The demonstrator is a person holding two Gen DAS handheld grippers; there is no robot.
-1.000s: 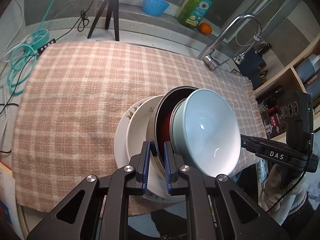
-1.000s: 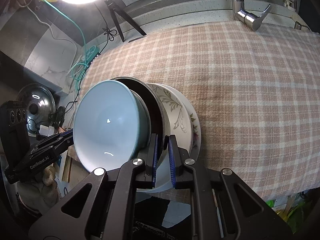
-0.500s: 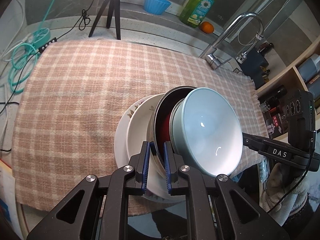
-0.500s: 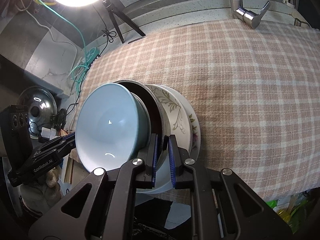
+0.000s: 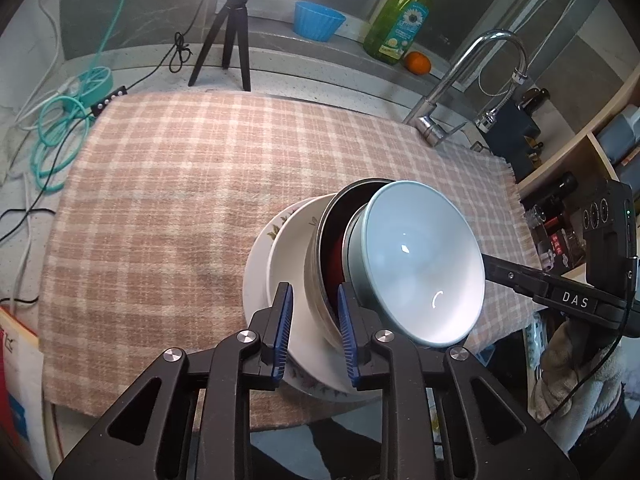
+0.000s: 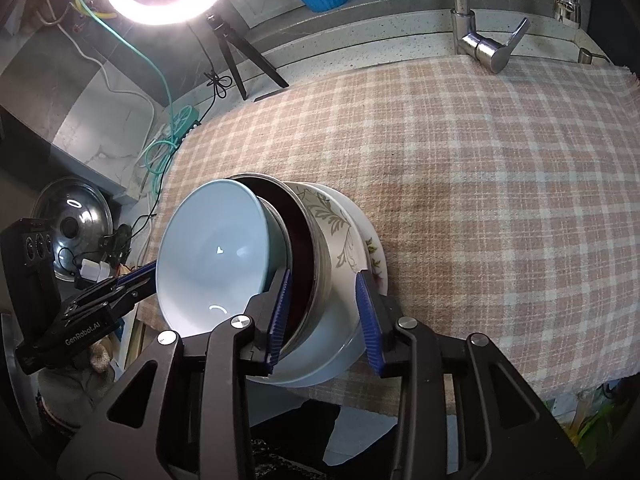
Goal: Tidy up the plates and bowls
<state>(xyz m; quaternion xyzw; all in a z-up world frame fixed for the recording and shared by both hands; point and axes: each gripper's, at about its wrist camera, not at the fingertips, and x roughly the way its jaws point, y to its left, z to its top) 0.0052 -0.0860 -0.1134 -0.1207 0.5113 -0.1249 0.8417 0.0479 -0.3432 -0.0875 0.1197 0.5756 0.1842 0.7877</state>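
A stack of dishes sits at the near edge of the plaid cloth. A floral plate is at the bottom, with a white plate on it. Above them a steel bowl with a red inside holds a light blue bowl. My left gripper straddles the steel bowl's near rim, and its jaws are opening. My right gripper straddles the steel bowl rim from the other side; its jaws are opening wider, with the outer pad well off the wall. The light blue bowl hides the left gripper's tips in the right wrist view.
A tripod, a blue cup, a green soap bottle and an orange stand along the back ledge. A faucet rises at the back right. Teal cables lie left. A pot lid lies below the counter edge.
Both grippers were clamped on the steel bowl's rim and have now parted their jaws, the right more than the left. The stack and both hands have stayed put.
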